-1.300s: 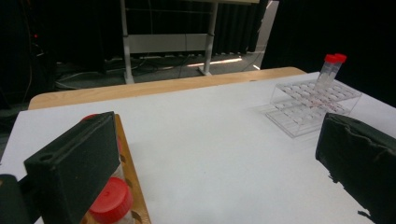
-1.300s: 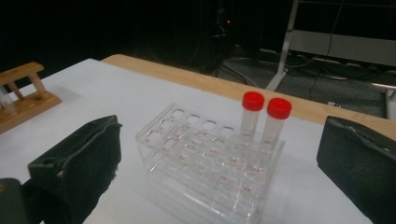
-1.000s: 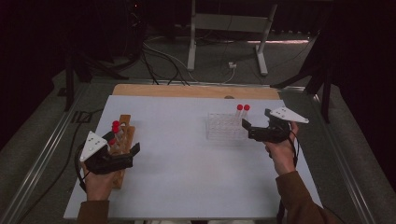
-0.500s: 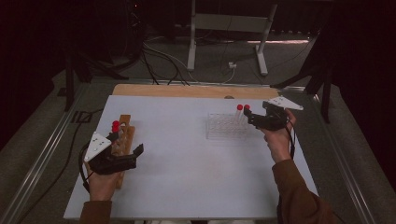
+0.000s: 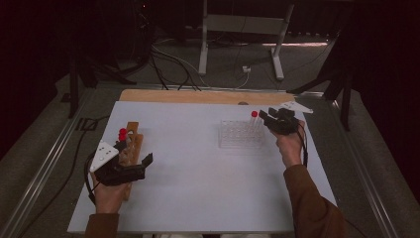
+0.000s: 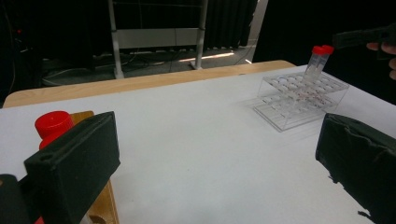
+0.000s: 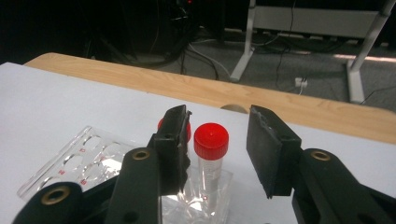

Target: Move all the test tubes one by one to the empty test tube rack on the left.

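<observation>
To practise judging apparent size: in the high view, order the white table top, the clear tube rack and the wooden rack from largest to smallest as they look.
1. White table top.
2. Clear tube rack.
3. Wooden rack, though the left claw partly hides it and it lies nearer the camera, so ranks 2 and 3 are unsure.

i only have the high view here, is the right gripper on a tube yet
Observer: Not gripping. In the right gripper view a red-capped tube stands between the jaws of the right gripper, with gaps on both sides; the jaws have just been closing.
Operator: one tube or two there
Observer: Two. A second red cap peeks from behind the left jaw.
Operator: what's the left gripper doing
Observer: The left gripper has its jaws wide apart with nothing between them; a red cap in the wooden rack sits behind one jaw.
</observation>
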The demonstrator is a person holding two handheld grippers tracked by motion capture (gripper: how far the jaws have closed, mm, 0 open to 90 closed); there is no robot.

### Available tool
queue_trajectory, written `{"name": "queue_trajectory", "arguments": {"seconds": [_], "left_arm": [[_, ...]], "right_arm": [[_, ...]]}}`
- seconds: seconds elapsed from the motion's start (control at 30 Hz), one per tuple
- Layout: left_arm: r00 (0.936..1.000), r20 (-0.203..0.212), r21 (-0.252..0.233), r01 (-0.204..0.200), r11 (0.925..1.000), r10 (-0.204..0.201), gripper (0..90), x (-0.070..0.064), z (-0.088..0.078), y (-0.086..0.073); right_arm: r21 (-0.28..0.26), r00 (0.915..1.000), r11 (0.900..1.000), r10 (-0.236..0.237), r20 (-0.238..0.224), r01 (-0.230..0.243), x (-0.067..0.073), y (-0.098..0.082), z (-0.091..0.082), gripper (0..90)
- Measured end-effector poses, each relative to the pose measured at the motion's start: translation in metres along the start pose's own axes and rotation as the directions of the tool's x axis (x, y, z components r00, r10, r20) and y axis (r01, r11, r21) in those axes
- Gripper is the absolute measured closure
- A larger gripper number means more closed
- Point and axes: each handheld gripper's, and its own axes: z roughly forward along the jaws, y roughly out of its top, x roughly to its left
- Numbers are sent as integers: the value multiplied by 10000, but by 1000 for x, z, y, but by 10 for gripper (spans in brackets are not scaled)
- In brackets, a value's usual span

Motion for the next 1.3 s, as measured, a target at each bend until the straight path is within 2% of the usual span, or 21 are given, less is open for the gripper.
{"name": "queue_trajectory", "arguments": {"seconds": [0.2,0.6,0.9,1.3], "left_arm": [[10000,19,5,8,10000,-8,6,0,0,0],[10000,28,-2,11,10000,-11,6,0,-1,0],[10000,34,1,5,10000,-5,6,0,-1,0],[10000,42,43,-14,10000,14,6,-1,0,0]], "right_arm": [[148,9993,9992,375,-29,-375,-2,-4,10,612],[332,9991,9986,419,-49,-418,0,-9,18,666],[328,9993,9988,359,69,-361,3,-8,16,697],[-231,9997,9995,225,27,-224,4,4,0,699]]}}
